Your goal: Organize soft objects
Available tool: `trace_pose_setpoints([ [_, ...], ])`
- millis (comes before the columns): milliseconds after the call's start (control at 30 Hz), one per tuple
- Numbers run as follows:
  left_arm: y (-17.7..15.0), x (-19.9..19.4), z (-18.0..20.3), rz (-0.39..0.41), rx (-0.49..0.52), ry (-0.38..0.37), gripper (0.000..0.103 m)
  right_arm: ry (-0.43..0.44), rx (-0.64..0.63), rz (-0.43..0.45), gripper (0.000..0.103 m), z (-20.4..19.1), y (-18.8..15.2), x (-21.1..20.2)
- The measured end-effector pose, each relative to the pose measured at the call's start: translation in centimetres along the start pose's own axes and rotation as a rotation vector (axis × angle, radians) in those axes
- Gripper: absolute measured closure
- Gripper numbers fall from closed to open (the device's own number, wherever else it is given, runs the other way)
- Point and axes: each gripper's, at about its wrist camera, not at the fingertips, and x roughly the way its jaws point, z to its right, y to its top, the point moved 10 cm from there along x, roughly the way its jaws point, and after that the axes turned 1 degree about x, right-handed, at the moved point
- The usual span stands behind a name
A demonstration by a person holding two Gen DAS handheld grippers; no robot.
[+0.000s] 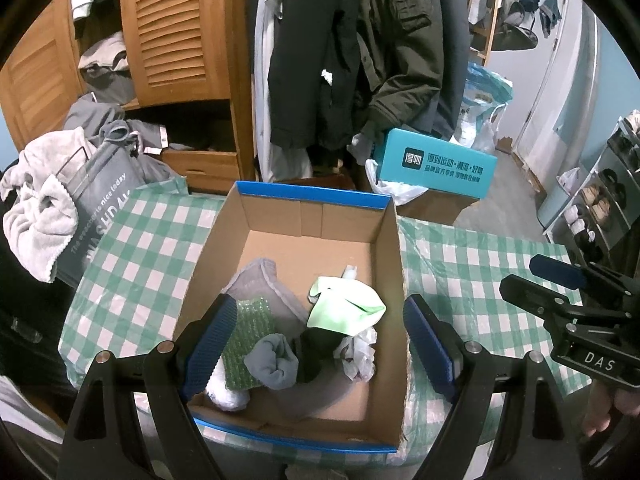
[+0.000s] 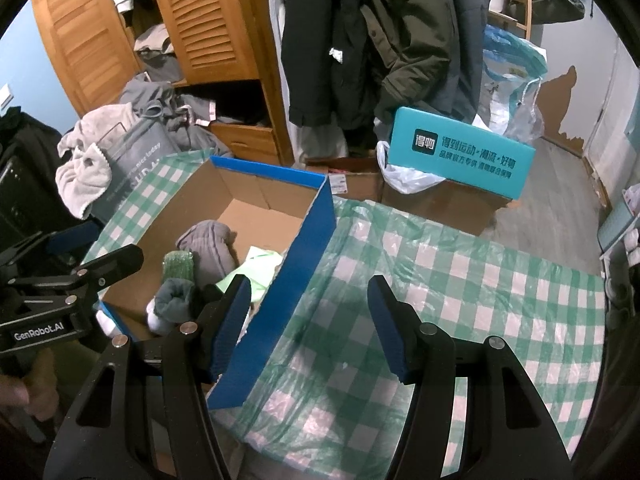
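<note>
An open cardboard box [image 1: 312, 197] with a blue rim stands on the green checked tablecloth [image 1: 460, 264]. In it lie a grey cloth [image 1: 260, 280], a green bubble-wrap roll [image 1: 248, 340], a rolled grey sock [image 1: 272, 364], a pale green cloth [image 1: 344, 308] and crumpled white plastic [image 1: 360, 356]. My left gripper [image 1: 320, 344] hovers open over these with nothing between its fingers. My right gripper [image 2: 310, 324] is open above the box's right wall [image 2: 312, 236], with one finger over the inside and one over the tablecloth [image 2: 460, 280]. Each gripper shows in the other view: right gripper [image 1: 528, 276], left gripper [image 2: 100, 246].
A teal carton [image 1: 436, 164] rests on a brown box behind the table. A grey laundry bag [image 1: 100, 208] with pale towels stands at the left. Behind are coats [image 1: 352, 52] and a wooden wardrobe [image 1: 180, 32]. A shoe rack [image 1: 608, 192] stands at the right.
</note>
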Motion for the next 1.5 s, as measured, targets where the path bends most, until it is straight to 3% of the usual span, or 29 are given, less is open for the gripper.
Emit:
trace_pose_setpoints([
  [767, -0.78, -0.05, 0.23, -0.028, -0.014, -0.016, 0.015, -0.001, -0.015, -0.014, 0.043, -0.94, -0.78, 0.30],
  [1033, -0.54, -0.25, -0.17, -0.010, -0.007, 0.014, 0.015, -0.003, -0.006, -0.012, 0.043, -0.84, -0.61, 0.22],
  [1167, -0.42, -0.27, -0.39, -0.003, -0.001, 0.043, 0.009, 0.000, -0.008, -0.014, 0.043, -0.80, -0.58, 0.18],
  [1500, -0.51, -0.15, -0.55, -0.013, -0.006, 0.038, 0.008, 0.001, -0.006, -0.014, 0.043, -0.88, -0.57, 0.10],
])
